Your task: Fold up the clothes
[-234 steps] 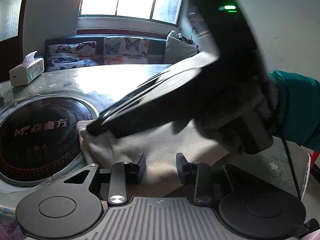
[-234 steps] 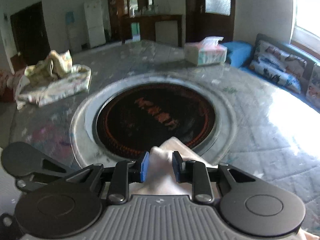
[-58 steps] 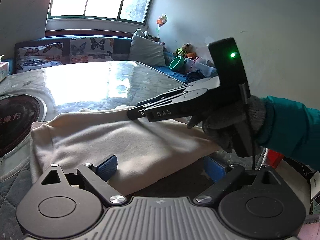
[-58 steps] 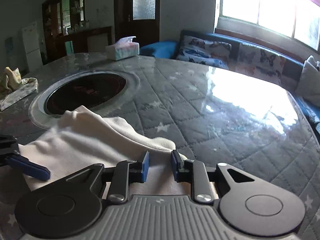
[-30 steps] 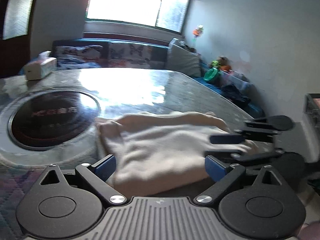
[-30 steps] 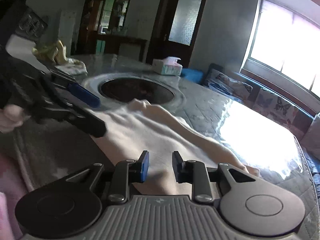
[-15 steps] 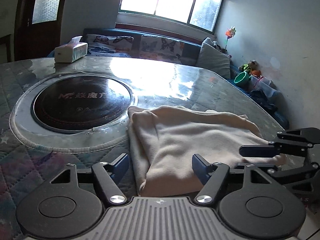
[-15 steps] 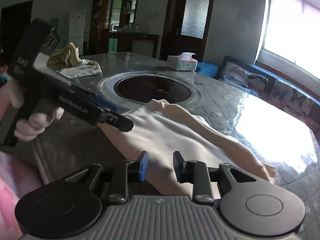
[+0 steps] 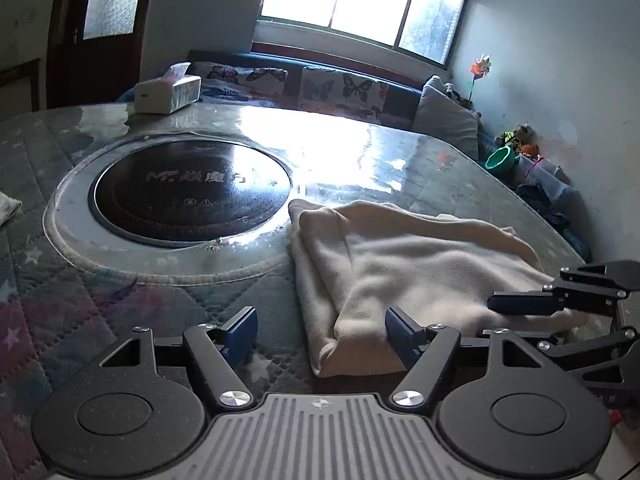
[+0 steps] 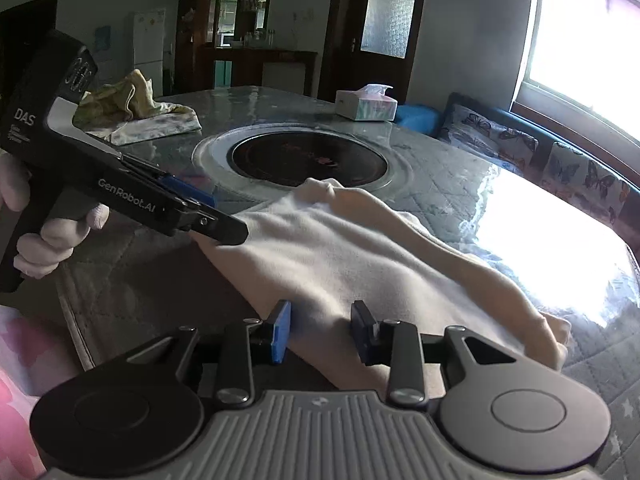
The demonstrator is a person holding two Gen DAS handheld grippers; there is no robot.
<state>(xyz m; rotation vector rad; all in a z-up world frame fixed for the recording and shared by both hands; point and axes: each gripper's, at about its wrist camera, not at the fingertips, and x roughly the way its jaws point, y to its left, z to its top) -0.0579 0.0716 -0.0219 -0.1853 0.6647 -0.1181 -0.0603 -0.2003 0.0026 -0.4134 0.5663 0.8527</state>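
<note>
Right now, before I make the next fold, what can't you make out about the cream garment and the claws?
- Cream garment near edge: both wrist views, hidden behind the claw bodies.
- Its far right end: left wrist view, covered by the right claw.
- What kind of garment it is: folded over, unreadable.
- Left claw lower finger: right wrist view, hidden behind the upper one.
</note>
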